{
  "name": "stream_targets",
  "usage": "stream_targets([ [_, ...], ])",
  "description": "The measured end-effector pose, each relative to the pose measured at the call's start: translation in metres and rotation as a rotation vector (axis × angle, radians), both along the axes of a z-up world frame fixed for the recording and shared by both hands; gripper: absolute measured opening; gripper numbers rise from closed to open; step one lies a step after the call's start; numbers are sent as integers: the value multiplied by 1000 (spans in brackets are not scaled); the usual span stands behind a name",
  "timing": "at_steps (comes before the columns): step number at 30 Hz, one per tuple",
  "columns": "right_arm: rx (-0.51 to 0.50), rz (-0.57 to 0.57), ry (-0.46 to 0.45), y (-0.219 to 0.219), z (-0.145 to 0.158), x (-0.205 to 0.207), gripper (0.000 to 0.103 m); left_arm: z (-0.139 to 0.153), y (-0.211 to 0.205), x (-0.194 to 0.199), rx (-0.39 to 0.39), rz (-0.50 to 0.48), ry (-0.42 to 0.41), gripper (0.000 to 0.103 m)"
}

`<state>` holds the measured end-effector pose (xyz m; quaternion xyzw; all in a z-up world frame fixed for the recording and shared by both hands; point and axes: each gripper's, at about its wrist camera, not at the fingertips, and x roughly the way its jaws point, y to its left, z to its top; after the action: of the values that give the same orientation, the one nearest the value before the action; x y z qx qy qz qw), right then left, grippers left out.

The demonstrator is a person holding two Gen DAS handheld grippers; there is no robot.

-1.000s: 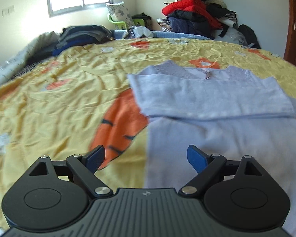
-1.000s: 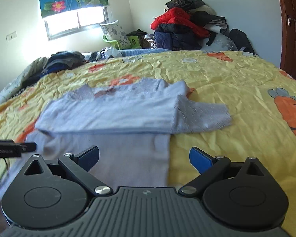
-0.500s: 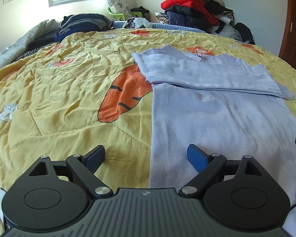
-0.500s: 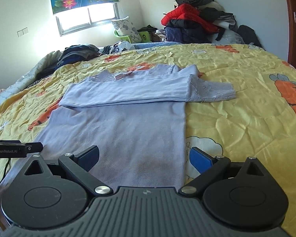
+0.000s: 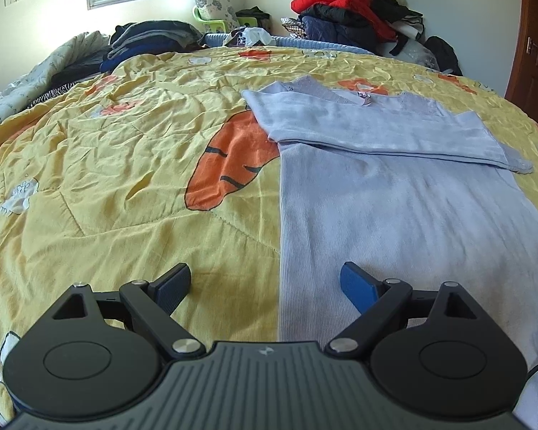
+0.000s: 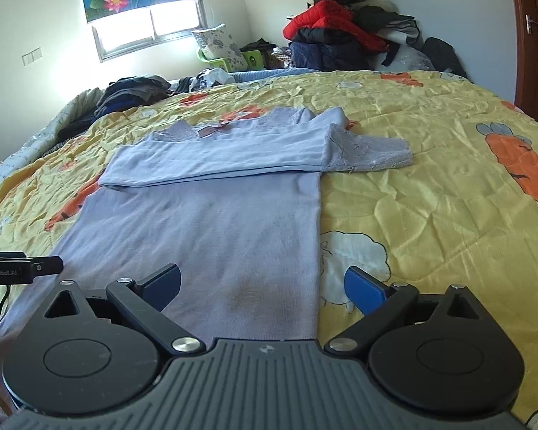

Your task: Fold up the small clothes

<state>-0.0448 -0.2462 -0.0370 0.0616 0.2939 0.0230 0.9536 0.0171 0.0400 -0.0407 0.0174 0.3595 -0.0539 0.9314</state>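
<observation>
A light blue knit top [image 5: 394,208] lies flat on the yellow carrot-print bedspread [image 5: 107,179], neck end far, with its sleeves folded across the chest. My left gripper [image 5: 265,285] is open and empty, just above the top's near left edge. In the right wrist view the same top [image 6: 211,229] shows, one sleeve end [image 6: 373,152] sticking out to the right. My right gripper [image 6: 263,285] is open and empty over the top's near right edge. The other gripper's body [image 6: 18,268] shows at the left.
A heap of red and dark clothes [image 5: 348,10] sits by the far wall. Folded dark clothes [image 5: 147,41] lie at the far left of the bed. A wooden door [image 5: 536,43] stands at the right. A bedspread edge lies near below me.
Both grippers have drawn back toward the near hem of the top and risen a little. More of the top's lower body now shows. Both stay open.
</observation>
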Motion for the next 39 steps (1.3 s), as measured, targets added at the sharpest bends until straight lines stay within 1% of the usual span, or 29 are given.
stream_targets([
  [6, -49, 15, -9, 5, 4, -9, 99, 1, 4, -8, -2, -17, 6, 91],
  [8, -51, 23, -27, 5, 5, -14, 99, 0, 6, -9, -4, -23, 10, 91],
  [11, -81, 27, -58, 4, 8, -20, 99, 0, 10, -12, -8, -33, 14, 91],
  [14, -92, 39, -51, 1, 8, -22, 99, 0, 12, -16, -2, -50, 16, 91],
  [19, -68, 58, -52, -5, 6, -30, 99, 0, 17, -23, 2, -84, 20, 92],
  [23, -71, 91, -60, -9, 4, -38, 99, -1, 19, -27, 14, -99, 21, 93],
  [30, -25, 98, -10, -16, 1, -44, 99, 0, 21, -33, 18, -112, 34, 94],
  [36, 33, 88, 35, -26, 0, -52, 99, 2, 25, -42, 23, -175, 65, 94],
  [39, 45, 93, 63, -28, -1, -57, 99, 2, 31, -47, 1, -204, 93, 94],
])
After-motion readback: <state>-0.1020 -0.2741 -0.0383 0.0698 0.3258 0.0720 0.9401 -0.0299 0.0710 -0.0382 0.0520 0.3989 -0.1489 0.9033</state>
